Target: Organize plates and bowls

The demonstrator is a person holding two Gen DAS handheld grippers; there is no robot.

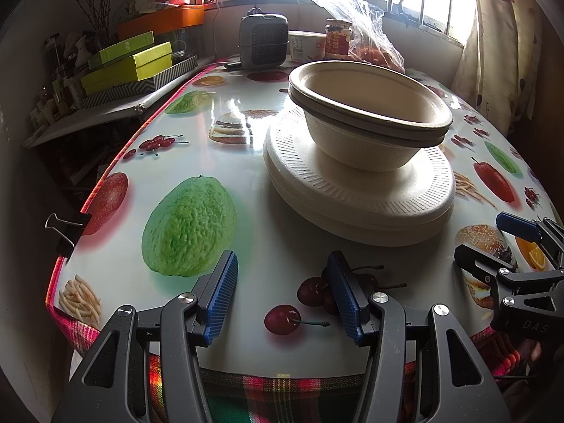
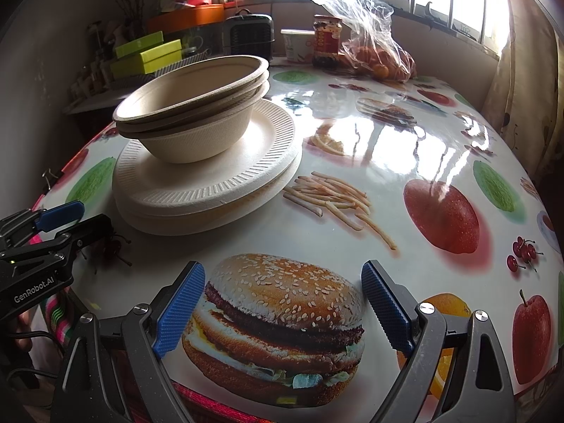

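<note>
Glossy oilcloth printed with fruit and burgers covers the tabletop point(image 1: 229, 112), and a binder clip point(image 1: 67, 229) at its left edge pins the cloth down, I assume so it does not slide. Further back on the left, green boxes point(image 1: 130, 60) sit piled on a side shelf, out of my way.

My left gripper point(image 1: 282, 292) hovers low over the near edge with its jaws spread wide and nothing between them; only printed cherries show through the gap. Just ahead and slightly right of it stands the work itself: a stack of pale plates point(image 1: 359, 190) lying flat on the tabletop, with nested bowls point(image 1: 370, 112) sitting upright in the middle of the top plate. I count three bowl rims from the right wrist view. Putting the bowls on the widest base keeps the pile steady, though the rims look a little uneven and the lower plates are slightly offset, so I judge the stack may still want squaring.

Behind the pile, near the window, are a small grey heater point(image 1: 262, 40), a jar point(image 1: 338, 38) and a plastic bag of oranges point(image 2: 380, 60), all well apart from the dishes.

My right gripper point(image 2: 283, 310) is to the right of the stack, jaws likewise wide apart and empty, above the printed burger. Both tools are clear of the dishes.
</note>
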